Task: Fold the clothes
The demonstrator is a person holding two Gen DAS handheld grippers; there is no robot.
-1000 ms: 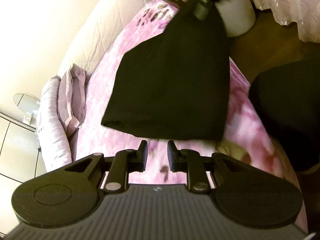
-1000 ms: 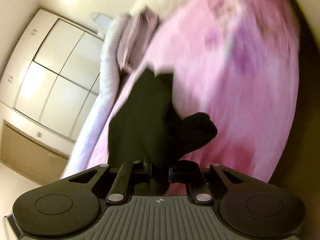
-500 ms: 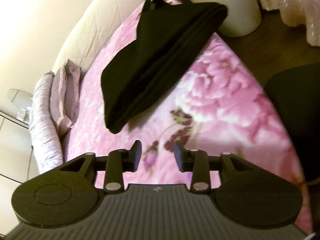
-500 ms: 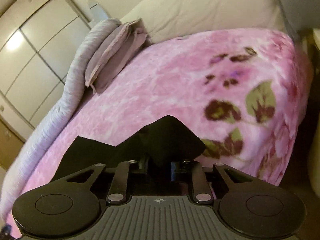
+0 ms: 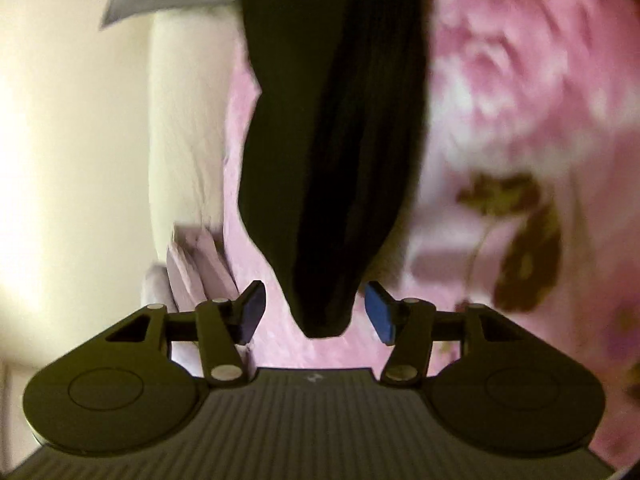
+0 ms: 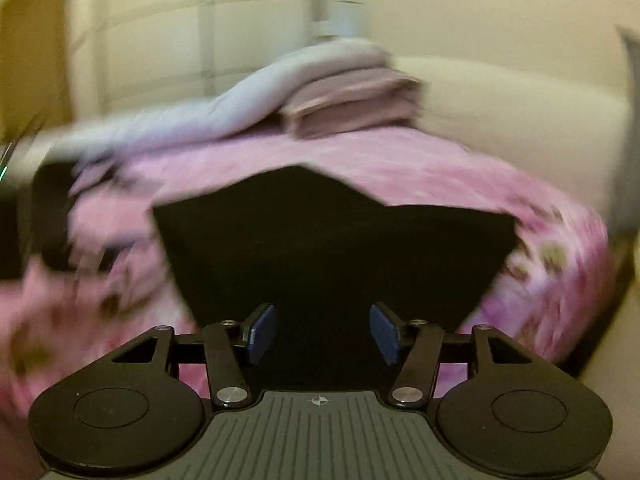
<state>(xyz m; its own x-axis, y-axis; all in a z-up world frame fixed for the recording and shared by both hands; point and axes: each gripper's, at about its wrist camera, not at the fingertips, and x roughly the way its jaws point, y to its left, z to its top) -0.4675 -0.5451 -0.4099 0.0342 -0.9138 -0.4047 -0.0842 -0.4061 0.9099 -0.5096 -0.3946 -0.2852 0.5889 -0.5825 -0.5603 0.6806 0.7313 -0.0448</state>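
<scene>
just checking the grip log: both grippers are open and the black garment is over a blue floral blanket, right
Not quite. The blanket is pink floral, not blue; the right wrist view shows it under the black garment. The rest holds: the left gripper and right gripper are both open.

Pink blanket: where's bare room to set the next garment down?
Bare pink blanket lies between the black garment and the folded lilac bedding, and again right of the garment toward the bed edge. The middle is covered by the garment; the left side is blurred.
</scene>
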